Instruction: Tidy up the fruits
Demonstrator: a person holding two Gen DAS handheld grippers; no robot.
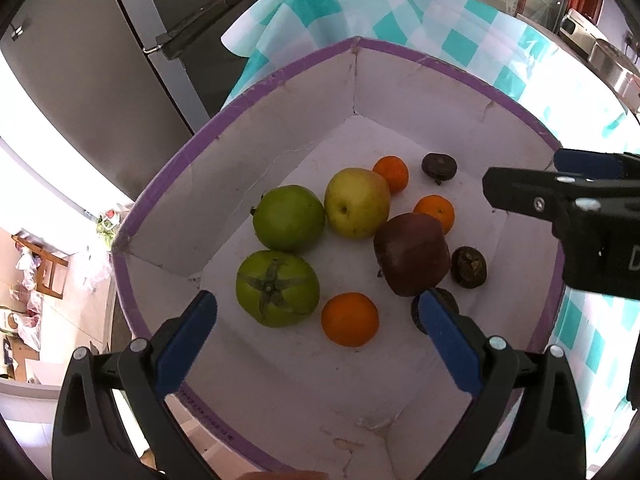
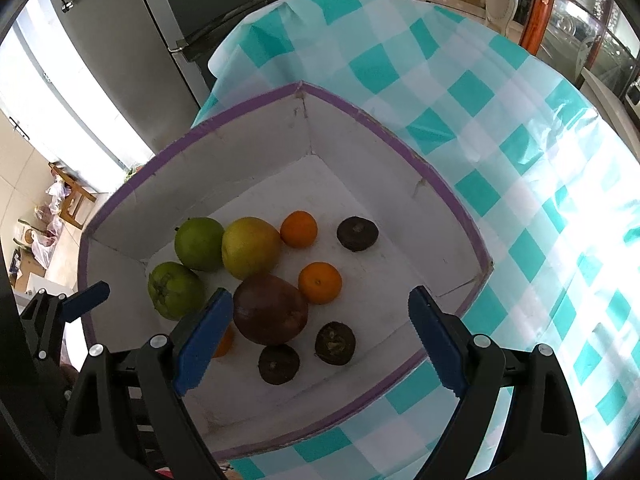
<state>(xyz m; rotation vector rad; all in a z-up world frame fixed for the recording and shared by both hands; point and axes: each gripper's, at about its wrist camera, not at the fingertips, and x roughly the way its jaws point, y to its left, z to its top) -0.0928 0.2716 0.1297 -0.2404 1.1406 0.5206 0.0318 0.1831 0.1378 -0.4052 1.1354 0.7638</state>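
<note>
A white box with a purple rim (image 1: 256,92) (image 2: 360,114) holds the fruit: two green fruits (image 1: 289,218) (image 1: 277,289) (image 2: 199,243) (image 2: 174,290), a yellow-green apple (image 1: 356,203) (image 2: 250,247), three oranges (image 1: 349,319) (image 1: 435,210) (image 1: 391,173) (image 2: 320,282) (image 2: 299,229), a dark red fruit (image 1: 412,254) (image 2: 270,309) and three small dark brown fruits (image 1: 439,166) (image 1: 469,267) (image 2: 357,233) (image 2: 335,343) (image 2: 279,363). My left gripper (image 1: 316,336) hovers open above the near orange. My right gripper (image 2: 316,340) hovers open over the dark fruits, holding nothing.
The box sits on a table with a teal and white checked cloth (image 2: 500,152) (image 1: 440,20). A grey refrigerator (image 1: 120,60) (image 2: 160,20) stands behind on the left. A wooden stool and bags (image 1: 36,264) lie on the floor far left.
</note>
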